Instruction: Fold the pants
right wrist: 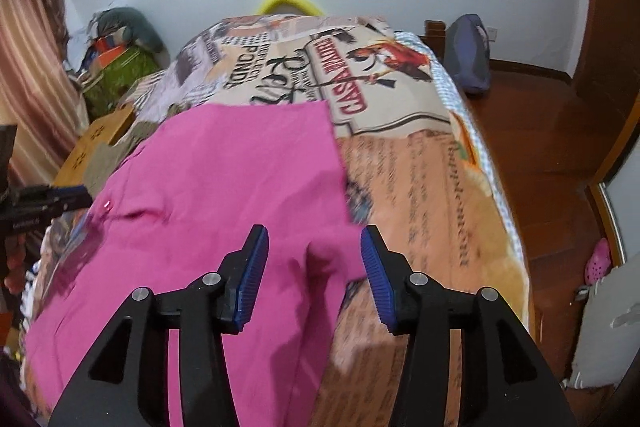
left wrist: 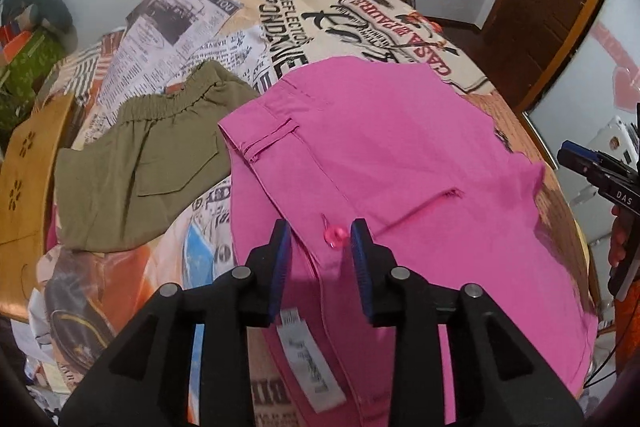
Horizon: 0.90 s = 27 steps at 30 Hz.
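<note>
Pink pants [left wrist: 384, 155] lie spread on the bed, waistband toward me, with a pink button [left wrist: 335, 235] and a white label [left wrist: 310, 363] showing. My left gripper [left wrist: 320, 247] is open, its jaws just above the waistband on either side of the button. In the right wrist view the pink pants [right wrist: 224, 179] cover the left half of the bed. My right gripper [right wrist: 314, 259] is open over a raised fold at the pants' right edge. The right gripper also shows at the right edge of the left wrist view [left wrist: 600, 175].
Olive-green shorts [left wrist: 140, 163] lie folded to the left of the pink pants. The bed has a newspaper-print cover [right wrist: 420, 163]. A wooden stool [left wrist: 24, 179] stands at the left. A bag [right wrist: 468, 55] and wooden floor [right wrist: 540, 147] are to the right.
</note>
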Each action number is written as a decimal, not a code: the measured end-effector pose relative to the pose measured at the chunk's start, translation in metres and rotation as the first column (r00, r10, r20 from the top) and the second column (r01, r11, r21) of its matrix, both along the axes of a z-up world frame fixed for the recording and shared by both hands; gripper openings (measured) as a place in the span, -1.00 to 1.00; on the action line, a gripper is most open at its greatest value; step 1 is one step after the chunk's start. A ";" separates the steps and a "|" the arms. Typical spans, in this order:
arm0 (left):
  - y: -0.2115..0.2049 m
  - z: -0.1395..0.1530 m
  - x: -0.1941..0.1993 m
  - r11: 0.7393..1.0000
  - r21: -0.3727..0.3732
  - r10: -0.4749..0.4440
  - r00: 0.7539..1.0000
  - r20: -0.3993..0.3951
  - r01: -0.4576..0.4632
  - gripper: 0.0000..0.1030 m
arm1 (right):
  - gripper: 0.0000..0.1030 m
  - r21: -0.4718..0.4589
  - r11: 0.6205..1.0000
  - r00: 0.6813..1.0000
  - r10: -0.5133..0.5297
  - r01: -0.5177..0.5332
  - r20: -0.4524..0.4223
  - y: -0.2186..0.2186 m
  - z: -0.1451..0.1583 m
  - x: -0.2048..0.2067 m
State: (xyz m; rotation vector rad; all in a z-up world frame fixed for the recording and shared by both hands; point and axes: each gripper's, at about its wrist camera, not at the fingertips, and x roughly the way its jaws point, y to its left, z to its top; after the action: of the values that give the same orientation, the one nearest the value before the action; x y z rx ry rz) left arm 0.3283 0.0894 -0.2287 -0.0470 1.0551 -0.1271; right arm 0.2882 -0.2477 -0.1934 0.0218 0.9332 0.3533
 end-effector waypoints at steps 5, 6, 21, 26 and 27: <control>0.005 -0.020 0.015 0.999 -0.029 0.019 0.999 -0.045 -0.020 -0.40 | -0.14 -0.027 1.000 0.999 0.007 -0.008 -0.052 0.007 -0.032 0.030; 0.005 -0.023 0.016 0.999 -0.035 0.019 0.999 -0.048 -0.021 -0.40 | -0.14 -0.037 0.999 0.998 0.009 -0.011 -0.068 0.006 -0.038 0.031; -0.003 -0.027 0.019 0.999 0.025 0.021 1.000 -0.020 -0.020 -0.74 | -0.79 -0.215 0.963 0.987 0.157 -0.162 -0.039 0.048 -0.070 0.029; -0.005 -0.025 0.015 0.996 0.091 0.017 1.000 0.006 -0.017 -0.82 | -0.81 -0.239 0.957 0.986 0.163 -0.165 -0.028 0.046 -0.070 0.028; -0.003 -0.025 0.014 0.995 0.101 0.024 1.000 0.007 -0.025 -0.82 | -0.81 -0.227 0.960 0.987 0.160 -0.163 -0.030 0.044 -0.070 0.028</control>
State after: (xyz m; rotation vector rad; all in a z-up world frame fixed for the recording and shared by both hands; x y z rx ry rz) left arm 0.3428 0.0859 -0.2540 0.0317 1.0539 -0.0519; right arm 0.3166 -0.2039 -0.2634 -0.2657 0.9853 0.3945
